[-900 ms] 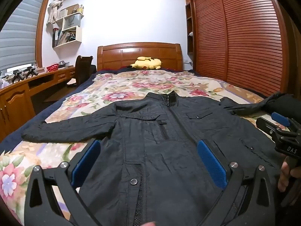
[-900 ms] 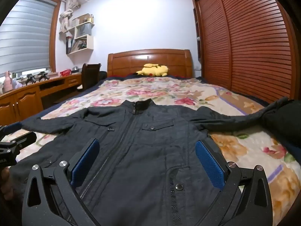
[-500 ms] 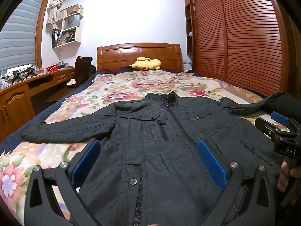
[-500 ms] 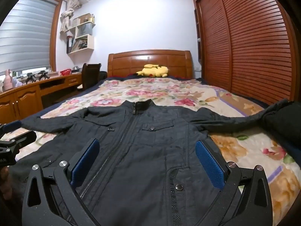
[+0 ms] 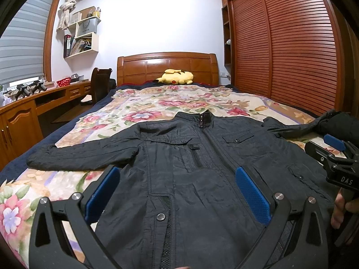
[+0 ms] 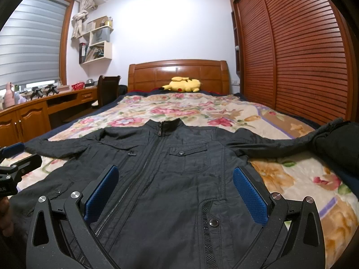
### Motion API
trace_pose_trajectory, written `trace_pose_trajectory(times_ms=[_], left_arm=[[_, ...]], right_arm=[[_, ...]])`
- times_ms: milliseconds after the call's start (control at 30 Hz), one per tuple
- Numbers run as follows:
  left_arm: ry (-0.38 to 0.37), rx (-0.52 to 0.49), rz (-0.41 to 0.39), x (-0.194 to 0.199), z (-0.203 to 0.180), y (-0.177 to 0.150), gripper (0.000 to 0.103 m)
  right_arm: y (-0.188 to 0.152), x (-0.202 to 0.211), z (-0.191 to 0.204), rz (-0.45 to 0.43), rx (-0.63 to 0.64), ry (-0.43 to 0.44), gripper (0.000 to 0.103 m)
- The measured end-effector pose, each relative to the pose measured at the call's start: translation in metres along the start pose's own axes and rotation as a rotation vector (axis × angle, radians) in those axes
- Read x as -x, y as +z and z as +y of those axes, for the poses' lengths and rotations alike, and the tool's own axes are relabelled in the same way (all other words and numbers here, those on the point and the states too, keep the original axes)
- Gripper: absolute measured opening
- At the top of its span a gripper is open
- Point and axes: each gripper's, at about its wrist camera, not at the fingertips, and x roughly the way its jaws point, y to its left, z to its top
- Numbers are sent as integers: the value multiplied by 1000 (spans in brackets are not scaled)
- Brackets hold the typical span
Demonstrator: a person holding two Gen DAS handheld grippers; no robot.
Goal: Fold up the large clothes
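Black jacket flat, front up, zipped, on the floral bedspread.
Long axis runs along the bed: collar toward the headboard, hem toward the cameras; both sleeves spread sideways. Left gripper and right gripper hover over the hem end, jaws spread wide, blue pads clear of the cloth, grasping nothing.

Two wrist cameras look forward along wide-spread fingers, angled slightly down, from the foot of the bed toward the headboard. Both sit close above the black jacket, which they share, each catching the other claw at its frame edge.
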Motion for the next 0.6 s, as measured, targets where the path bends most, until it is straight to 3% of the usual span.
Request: trace_pose_trajectory(times_ms=[600], left_arm=[[7, 5, -9, 0, 3, 0, 103]], right_arm=[[0, 0, 0, -1, 1, 0, 103]])
